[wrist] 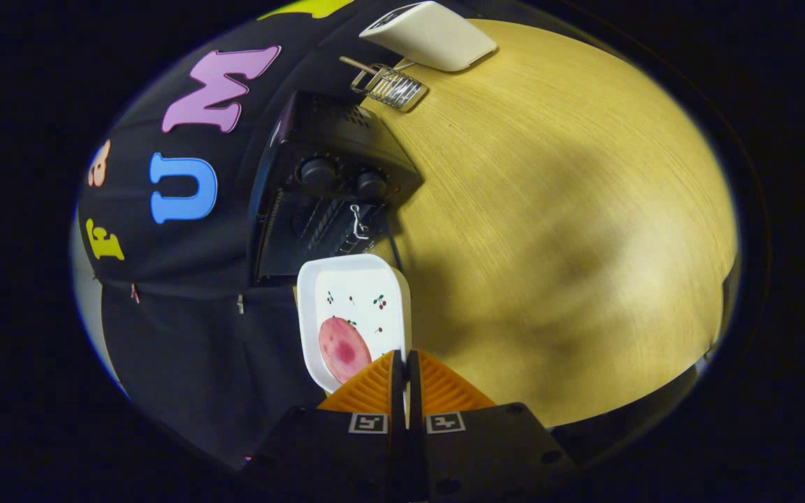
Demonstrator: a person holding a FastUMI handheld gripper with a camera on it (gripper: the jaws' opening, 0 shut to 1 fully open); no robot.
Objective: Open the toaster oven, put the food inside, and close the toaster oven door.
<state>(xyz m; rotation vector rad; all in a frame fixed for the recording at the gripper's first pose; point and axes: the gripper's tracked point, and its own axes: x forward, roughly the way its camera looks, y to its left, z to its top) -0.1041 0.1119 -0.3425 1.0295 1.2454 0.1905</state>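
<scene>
Food plate in hand-held gripper

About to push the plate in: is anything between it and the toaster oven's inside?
Nothing visible does. The gripper is shut on the white plate's rim, pink food slice on it. The toaster oven sits just beyond; whether its door is open cannot be told.

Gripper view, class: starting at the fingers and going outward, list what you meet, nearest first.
gripper shut on the white tray's rim → pink food slice on the tray → black toaster oven → wire rack → white box.
</scene>
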